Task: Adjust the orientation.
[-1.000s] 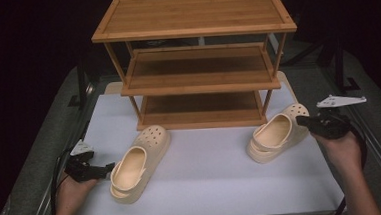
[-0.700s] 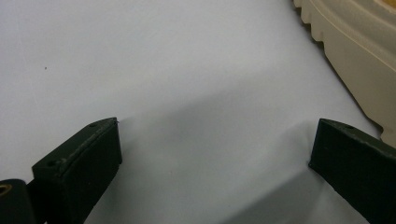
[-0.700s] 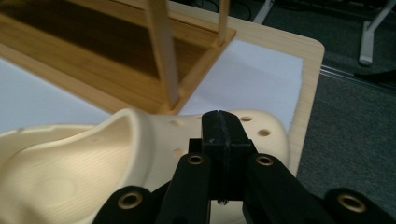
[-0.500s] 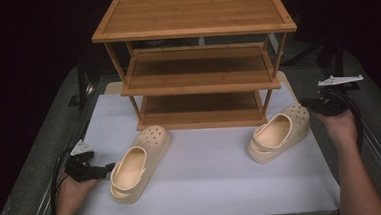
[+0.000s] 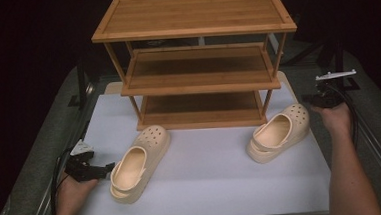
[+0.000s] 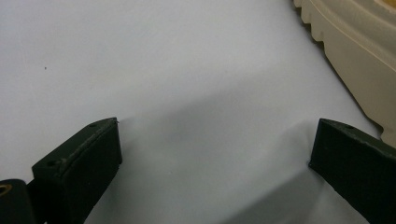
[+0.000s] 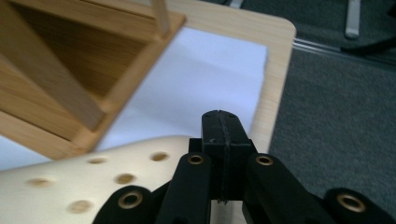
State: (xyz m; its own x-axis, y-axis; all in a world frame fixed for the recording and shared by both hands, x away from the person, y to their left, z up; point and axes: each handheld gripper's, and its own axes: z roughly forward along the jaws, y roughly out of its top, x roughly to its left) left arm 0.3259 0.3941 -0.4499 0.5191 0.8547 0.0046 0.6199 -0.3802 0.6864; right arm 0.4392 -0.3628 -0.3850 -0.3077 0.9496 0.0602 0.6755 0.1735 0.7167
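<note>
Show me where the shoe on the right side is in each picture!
High view: the right shoe sits at right of middle, in front of the rack's right leg, beside the right tool.
Left gripper view: not that shoe; the sole at top right is the other shoe.
Right gripper view: its holed toe is at bottom left.
Shared landmark: the white mat.

The left claw [image 5: 103, 169] sits low at the near left of the surface [image 5: 207, 171], held in the person's left hand [image 5: 73, 192], its jaws spread wide apart with nothing between them. The right claw [image 5: 312, 98] is raised at the far right edge, gripped by the right hand [image 5: 335, 118] with the forearm reaching up from below. Its jaws are pressed together, tips meeting, gripping nothing.
</note>
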